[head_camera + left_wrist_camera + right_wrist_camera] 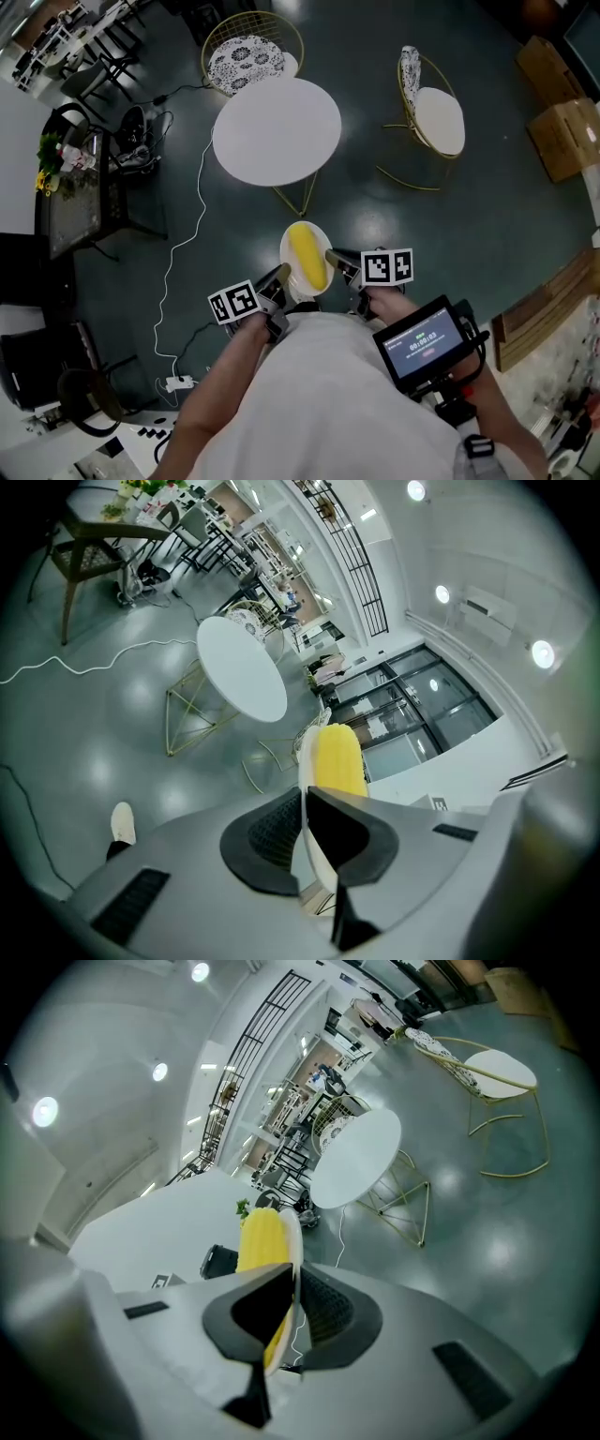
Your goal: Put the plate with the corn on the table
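A white plate (pixel 292 246) carrying a yellow corn cob (pixel 308 256) hangs in the air in front of me, above the dark floor. My left gripper (pixel 281 276) is shut on the plate's left rim and my right gripper (pixel 334 257) is shut on its right rim. In the left gripper view the plate (pixel 306 761) runs edge-on between the jaws with the corn (pixel 338 759) beyond them. The right gripper view shows the plate (pixel 293 1241) and corn (pixel 260 1239) the same way. The round white table (pixel 277 130) stands further ahead, its top bare.
Two gold wire chairs stand by the table, one behind it (pixel 251 47) and one to the right (pixel 429 117). A white cable (pixel 184 234) snakes over the floor on the left. Cardboard boxes (pixel 562 131) sit at the right, a dark desk (pixel 70 202) at the left.
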